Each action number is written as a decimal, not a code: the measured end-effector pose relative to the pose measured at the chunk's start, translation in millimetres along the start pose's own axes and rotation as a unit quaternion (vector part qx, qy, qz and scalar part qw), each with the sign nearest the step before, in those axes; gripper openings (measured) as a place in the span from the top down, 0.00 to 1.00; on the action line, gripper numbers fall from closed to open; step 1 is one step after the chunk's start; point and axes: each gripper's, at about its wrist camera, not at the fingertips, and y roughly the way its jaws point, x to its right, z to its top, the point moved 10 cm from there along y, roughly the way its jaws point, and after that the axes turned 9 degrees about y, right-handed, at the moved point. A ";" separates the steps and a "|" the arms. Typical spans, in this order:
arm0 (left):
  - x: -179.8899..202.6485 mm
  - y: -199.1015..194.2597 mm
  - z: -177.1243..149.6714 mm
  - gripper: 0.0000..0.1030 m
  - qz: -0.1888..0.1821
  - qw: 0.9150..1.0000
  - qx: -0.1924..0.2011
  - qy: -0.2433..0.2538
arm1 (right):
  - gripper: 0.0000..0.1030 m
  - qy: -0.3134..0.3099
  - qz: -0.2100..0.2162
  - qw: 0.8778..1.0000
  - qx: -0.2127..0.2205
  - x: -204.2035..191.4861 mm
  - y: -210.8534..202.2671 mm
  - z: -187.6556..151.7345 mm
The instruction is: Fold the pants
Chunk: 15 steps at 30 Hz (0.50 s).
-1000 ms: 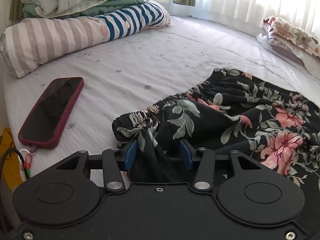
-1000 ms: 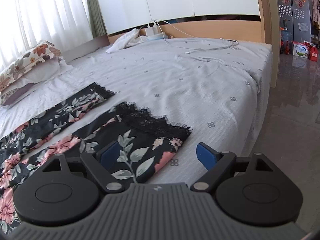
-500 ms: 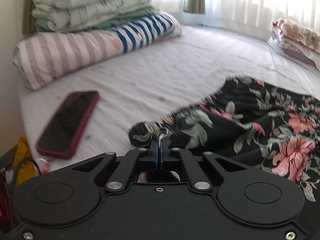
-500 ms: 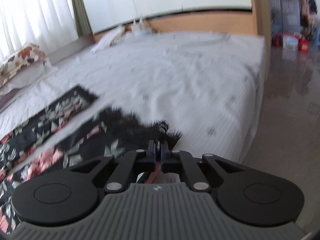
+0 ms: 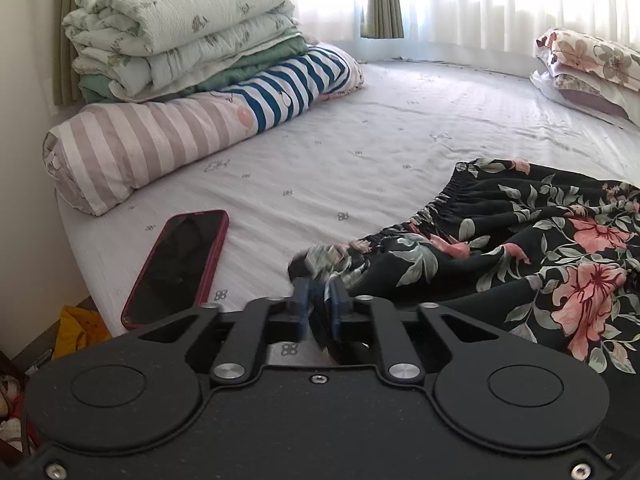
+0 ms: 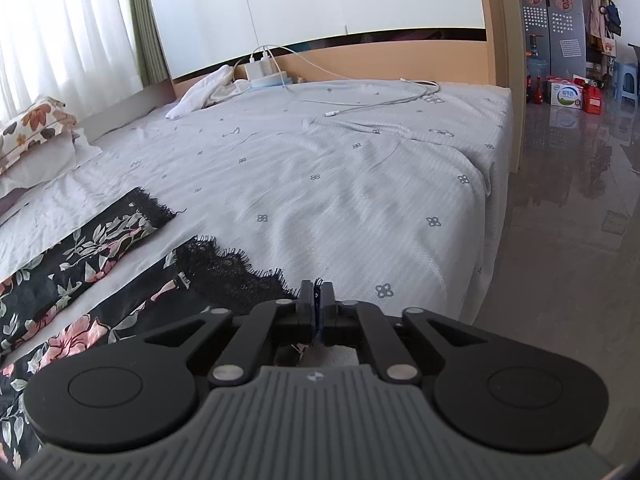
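Black floral pants (image 5: 540, 248) lie spread on the bed. In the left wrist view their gathered elastic waistband runs from the centre to the right. My left gripper (image 5: 319, 300) is shut on the near waistband corner, which is bunched between the blue pads. In the right wrist view the pants (image 6: 100, 240) show two legs ending in black lace hems. My right gripper (image 6: 317, 298) is shut on the lace hem corner of the near leg, lifted slightly off the sheet.
A red phone (image 5: 176, 268) lies left of the waistband near the bed edge. Striped bolsters (image 5: 160, 144) and folded quilts (image 5: 180, 28) sit at the far left, pillows (image 5: 588, 68) at far right. A charger cable (image 6: 380, 100) and white cloth (image 6: 208, 92) lie by the headboard. The floor (image 6: 568, 220) drops off at right.
Both grippers were open around the fabric a second ago. Both have since shut, left on the waistband corner and right on the lace hem, and lifted the fabric slightly.
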 end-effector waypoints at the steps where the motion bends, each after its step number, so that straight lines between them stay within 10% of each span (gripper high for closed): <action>1: -0.3 -1.1 1.6 0.56 -0.004 1.000 0.002 -0.005 | 0.78 0.000 0.000 1.000 0.000 -1.7 -1.6 1.4; 4: -3.5 -9.3 13.5 0.41 -0.008 1.000 0.025 -0.016 | 0.48 -0.003 0.016 1.000 0.004 -12.5 -9.3 8.0; 15: 28.2 -38.9 90.0 0.16 -0.121 0.990 0.065 -0.033 | 0.29 -0.058 0.120 0.991 0.022 -97.4 -49.6 28.0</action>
